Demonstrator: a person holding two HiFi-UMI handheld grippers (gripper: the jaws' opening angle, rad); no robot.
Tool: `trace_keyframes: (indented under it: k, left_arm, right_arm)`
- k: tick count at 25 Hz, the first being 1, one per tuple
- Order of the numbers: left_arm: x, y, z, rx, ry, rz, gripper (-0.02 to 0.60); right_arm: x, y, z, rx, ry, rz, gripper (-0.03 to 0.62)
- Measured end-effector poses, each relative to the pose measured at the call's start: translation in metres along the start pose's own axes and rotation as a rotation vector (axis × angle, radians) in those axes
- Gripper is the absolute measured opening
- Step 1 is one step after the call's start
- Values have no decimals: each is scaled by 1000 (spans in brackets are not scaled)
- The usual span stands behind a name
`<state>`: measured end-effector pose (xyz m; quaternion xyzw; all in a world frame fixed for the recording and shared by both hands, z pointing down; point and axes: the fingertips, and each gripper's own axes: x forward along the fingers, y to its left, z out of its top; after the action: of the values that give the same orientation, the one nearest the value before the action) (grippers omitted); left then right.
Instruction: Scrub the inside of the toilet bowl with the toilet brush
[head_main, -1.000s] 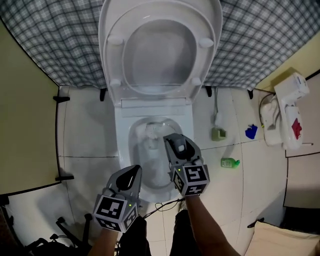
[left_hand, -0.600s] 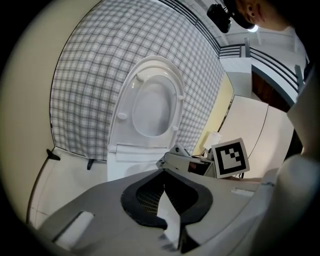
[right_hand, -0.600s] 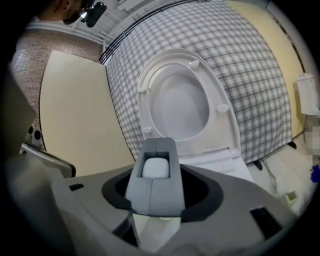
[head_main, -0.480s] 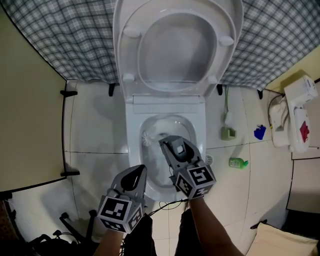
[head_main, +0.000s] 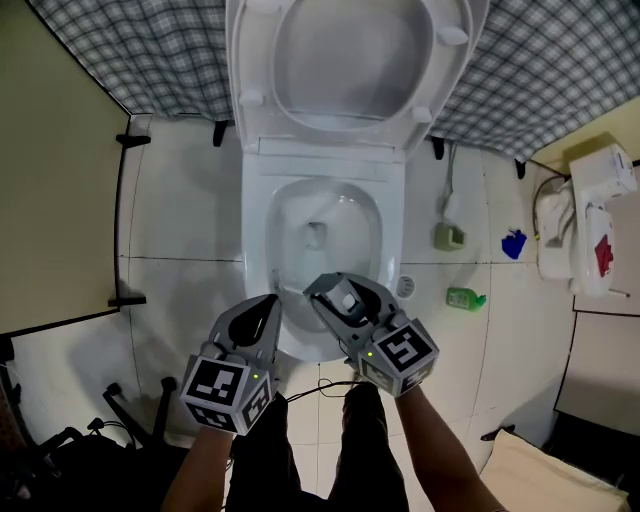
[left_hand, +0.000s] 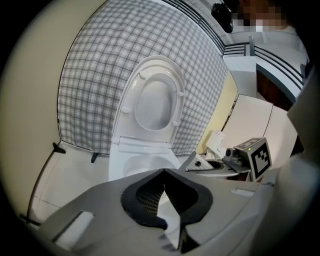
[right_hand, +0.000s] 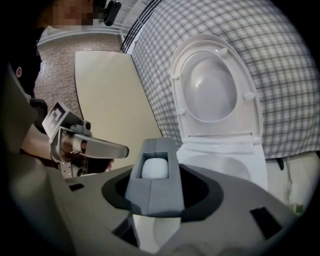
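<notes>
The white toilet (head_main: 322, 195) stands with lid and seat (head_main: 350, 60) raised and the bowl (head_main: 325, 235) open below me. My right gripper (head_main: 338, 293) hovers over the bowl's front rim, shut on the grey grip block (right_hand: 152, 192) of the toilet brush, whose white handle end (right_hand: 154, 168) shows in the block. A thin white shaft (head_main: 288, 291) runs left from it along the bowl's front left wall; the brush head is hard to make out. My left gripper (head_main: 264, 308) hangs beside the front left of the bowl, jaw tips together (left_hand: 163, 172), holding nothing.
On the tiled floor right of the toilet lie a green bottle (head_main: 462, 298), a blue object (head_main: 514, 243), a small greenish holder (head_main: 449, 236) and a floor drain (head_main: 404, 287). A white appliance (head_main: 590, 225) sits far right. Plaid cloth (head_main: 560, 70) covers the back wall; a beige panel (head_main: 50, 200) stands left.
The right gripper has swung left and drawn back to the bowl's front rim, sweeping the brush along the left inner wall. The left gripper has dropped slightly.
</notes>
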<state>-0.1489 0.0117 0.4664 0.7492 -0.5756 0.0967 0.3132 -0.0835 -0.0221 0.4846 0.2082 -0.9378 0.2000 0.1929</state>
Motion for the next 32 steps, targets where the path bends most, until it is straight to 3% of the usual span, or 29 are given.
trace_keyframes:
  k: [9, 17, 24, 32]
  left_arm:
    - [-2, -34, -25, -22, 26, -9, -8]
    - [2, -48, -32, -24, 30, -24, -8]
    - [-5, -34, -32, -20, 34, -18, -7]
    - [-6, -13, -28, -17, 35, -30, -8]
  right_arm:
    - [-65, 15, -28, -53, 100, 97, 222]
    - [-91, 2, -39, -84, 173, 114, 222]
    - [-61, -1, -43, 89, 55, 18, 222]
    - [-16, -19, -24, 154, -114, -118, 225]
